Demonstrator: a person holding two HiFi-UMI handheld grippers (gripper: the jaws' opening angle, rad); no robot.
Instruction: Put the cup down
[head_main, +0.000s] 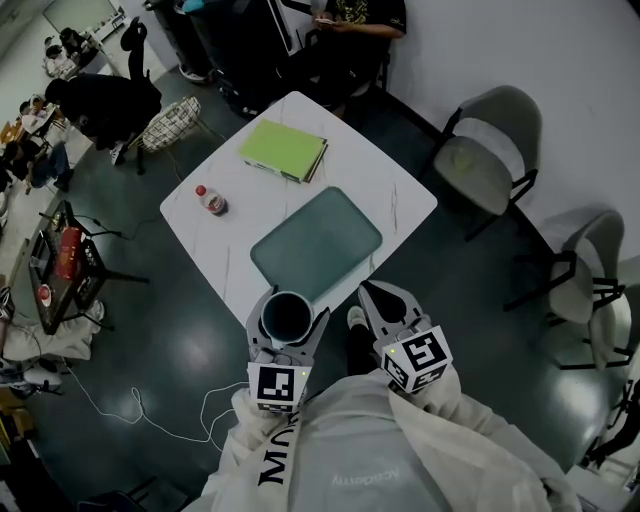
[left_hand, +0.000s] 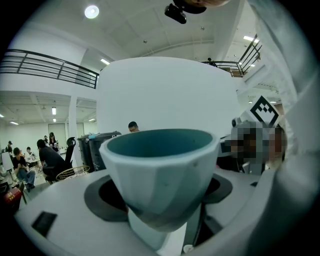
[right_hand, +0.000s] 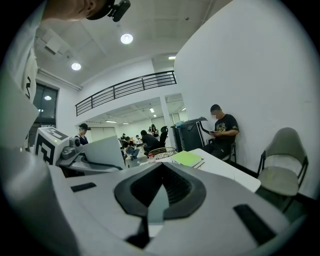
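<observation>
Pale grey-blue outside and teal within, the faceted cup sits upright, clamped between the left gripper's jaws at the white table's near edge. The right gripper hovers alongside, jaws together and empty. Ahead lie a grey-green tray, a bottle and a green folder.

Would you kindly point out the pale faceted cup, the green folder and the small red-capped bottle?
pale faceted cup (head_main: 287, 315), head view, its dark inside
green folder (head_main: 283, 148), head view, its cover's middle
small red-capped bottle (head_main: 211, 201), head view, its body

The cup looks matt and smooth; the white table has a faintly veined, smooth top.
</observation>
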